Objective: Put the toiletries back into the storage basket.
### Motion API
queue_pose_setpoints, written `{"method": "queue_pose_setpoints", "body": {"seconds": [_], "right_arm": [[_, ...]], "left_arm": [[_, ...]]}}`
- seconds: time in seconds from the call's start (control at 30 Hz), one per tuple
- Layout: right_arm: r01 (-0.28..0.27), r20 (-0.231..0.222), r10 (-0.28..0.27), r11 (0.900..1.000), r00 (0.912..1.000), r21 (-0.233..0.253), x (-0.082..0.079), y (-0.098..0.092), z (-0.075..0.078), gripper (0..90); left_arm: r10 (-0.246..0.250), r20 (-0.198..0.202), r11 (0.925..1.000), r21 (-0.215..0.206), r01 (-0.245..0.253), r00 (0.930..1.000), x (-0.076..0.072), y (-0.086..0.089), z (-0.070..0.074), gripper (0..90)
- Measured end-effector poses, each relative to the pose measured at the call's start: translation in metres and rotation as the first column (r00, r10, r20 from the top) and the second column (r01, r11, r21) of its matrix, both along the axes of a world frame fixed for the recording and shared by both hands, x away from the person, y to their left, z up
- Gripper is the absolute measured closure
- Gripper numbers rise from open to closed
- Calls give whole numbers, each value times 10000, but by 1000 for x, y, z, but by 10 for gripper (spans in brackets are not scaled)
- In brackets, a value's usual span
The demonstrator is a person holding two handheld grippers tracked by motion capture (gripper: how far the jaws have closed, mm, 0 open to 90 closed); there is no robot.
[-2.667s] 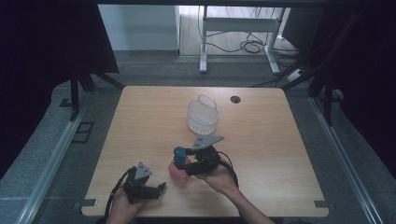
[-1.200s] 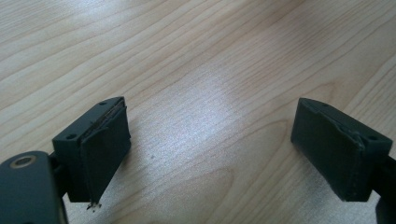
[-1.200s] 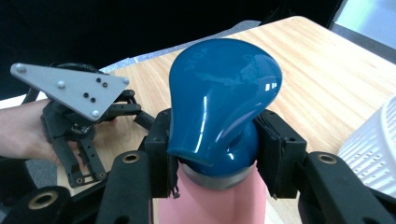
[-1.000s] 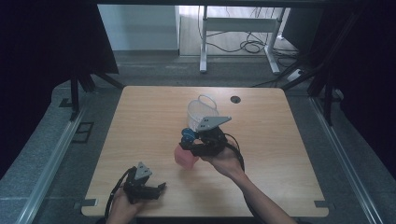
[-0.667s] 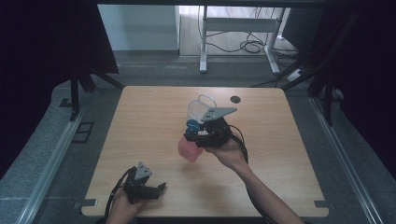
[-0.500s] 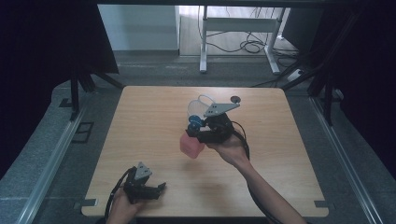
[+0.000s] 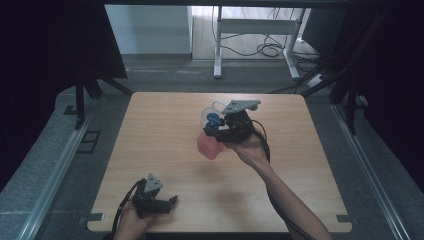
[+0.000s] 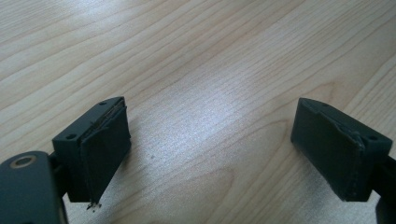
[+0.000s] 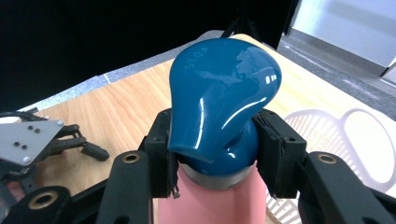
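Tongs in the person's right hand, the right tongs (image 7: 214,131), are clamped on a pink bottle (image 7: 209,146) just under its glossy blue cap (image 9: 224,100); in the right gripper view the two black jaws press against the neck from either side, with the cap bulging above them and the pink body dropping away below. From above, the bottle hangs lifted over the middle of the wooden surface (image 7: 150,135), slightly to the far side, tilted with its body toward the near left. Just beyond it, on the far side, sits a white plastic basket (image 9: 345,140) with a looped handle; the bottle is close beside it but I cannot tell whether they touch. The right forearm reaches in from the near right edge, a black cable trailing along it. Over at the near left corner, the left tongs (image 7: 167,202) rest low against the surface, held in the left hand (image 7: 131,221). In the left gripper view their jaws stand wide apart with bare wood grain between them and nothing gripped. The two tongs are well apart from each other.
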State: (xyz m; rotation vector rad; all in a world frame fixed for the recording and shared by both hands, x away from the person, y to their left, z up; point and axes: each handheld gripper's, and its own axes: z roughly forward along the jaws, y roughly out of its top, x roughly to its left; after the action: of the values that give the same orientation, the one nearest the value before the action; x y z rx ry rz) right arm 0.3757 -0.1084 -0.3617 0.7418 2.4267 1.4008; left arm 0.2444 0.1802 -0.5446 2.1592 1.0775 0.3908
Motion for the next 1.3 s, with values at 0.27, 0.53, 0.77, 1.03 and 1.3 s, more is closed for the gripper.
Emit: {"method": "queue_pose_setpoints", "body": {"seconds": [0.27, 0.53, 0.77, 1.03, 1.3], "right_arm": [[247, 91, -247, 9997, 9997, 8, 10, -2, 9, 528], [544, 114, -544, 9985, 9985, 8, 23, -4, 14, 528], [821, 185, -821, 9966, 9965, 1, 35, -5, 20, 528], [1136, 275, -1135, 9935, 9932, -15, 50, -5, 27, 528], [1429, 357, -1426, 9897, 9891, -48, 65, -6, 30, 528]], "left_arm": [[1, -5, 10000, 4, -1, 10000, 0, 0, 0, 115], [3, -6, 10000, -12, -3, 10000, 0, 0, 0, 114], [1, 0, 10000, -12, -1, 10000, 0, 0, 0, 114], [-8, -5, 10000, 6, 8, 10000, 0, 0, 0, 114], [-24, -10, 10000, 36, 24, 10000, 0, 0, 0, 114]]}}
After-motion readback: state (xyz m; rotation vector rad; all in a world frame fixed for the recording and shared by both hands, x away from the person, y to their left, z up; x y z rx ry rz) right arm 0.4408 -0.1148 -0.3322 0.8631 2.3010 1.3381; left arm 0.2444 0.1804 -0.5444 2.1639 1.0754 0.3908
